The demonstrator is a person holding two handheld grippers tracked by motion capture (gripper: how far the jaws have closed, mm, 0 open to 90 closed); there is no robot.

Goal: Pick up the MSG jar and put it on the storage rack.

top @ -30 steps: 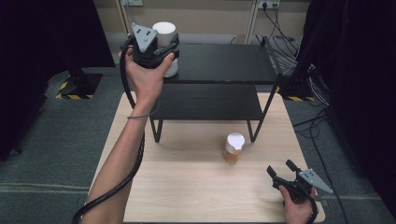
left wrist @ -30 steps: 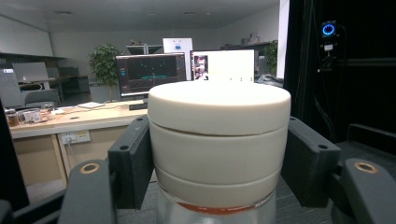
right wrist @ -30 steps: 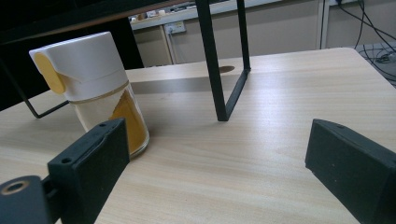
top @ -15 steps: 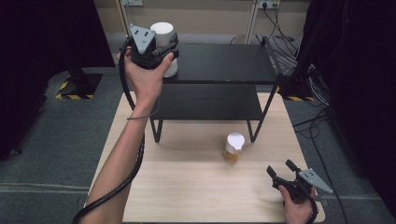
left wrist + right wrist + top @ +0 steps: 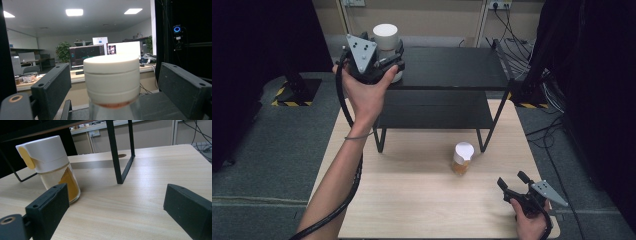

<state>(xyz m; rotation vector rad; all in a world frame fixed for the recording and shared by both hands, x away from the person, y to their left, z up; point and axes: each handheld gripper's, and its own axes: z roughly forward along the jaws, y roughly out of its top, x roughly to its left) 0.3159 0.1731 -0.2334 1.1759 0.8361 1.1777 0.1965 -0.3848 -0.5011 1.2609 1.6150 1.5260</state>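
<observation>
On top shelf (image 5: 452,67), white-capped jar (image 5: 111,75) sits between left tool (image 5: 112,85) jaws.

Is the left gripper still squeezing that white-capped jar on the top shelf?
Apart. In the left gripper view, the jaws have just been opening; background shows between each pad and the white-capped jar, which stands between them. The left gripper has let go.

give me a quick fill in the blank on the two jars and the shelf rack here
1. The white-lidded jar between the left gripper fingers stands on the rack's ____ shelf.
2. The spice jar with orange powder stands on the wooden ____.
3. The right gripper fingers are ____, with nothing between them.
4. Both jars have lids coloured ____.

Missing words: top; table; open; white
</observation>
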